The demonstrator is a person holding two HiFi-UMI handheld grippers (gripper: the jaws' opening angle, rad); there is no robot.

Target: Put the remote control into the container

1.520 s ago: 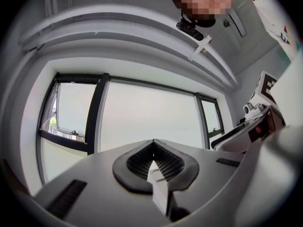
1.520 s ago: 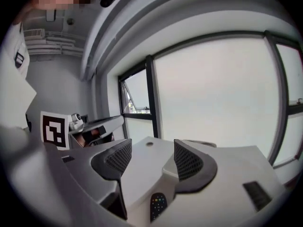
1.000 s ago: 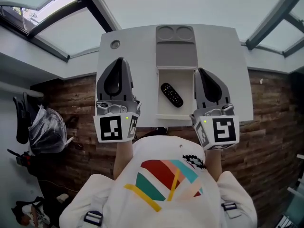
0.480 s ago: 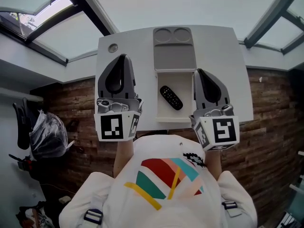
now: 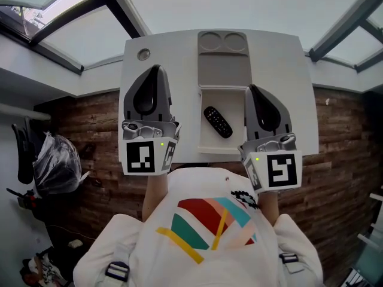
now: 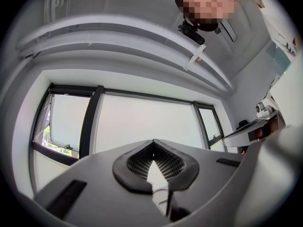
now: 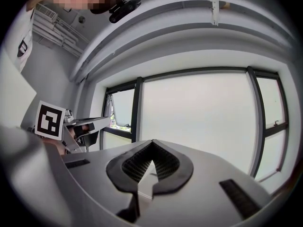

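Observation:
The black remote control [image 5: 216, 121] lies slantwise inside the open white compartment of the container [image 5: 206, 143], whose grey lid part [image 5: 224, 64] with two round recesses lies behind it on the white table [image 5: 173, 46]. My left gripper [image 5: 152, 72] is held up to the left of the container, shut and empty. To the container's right my right gripper [image 5: 252, 89] is also shut with nothing in it. Both gripper views look toward windows and ceiling, with the left gripper [image 6: 152, 142] and the right gripper [image 7: 151, 143] closed at their tips; neither view shows the remote.
A small round fitting [image 5: 143, 54] sits in the table's far left corner. A black bag [image 5: 57, 163] lies on the dark wooden floor to the left. Window frames [image 5: 114, 8] run behind the table. The left gripper's marker cube [image 7: 49, 120] shows in the right gripper view.
The head view shifts slightly from frame to frame. The remote stays in the compartment and both grippers keep their places, shut.

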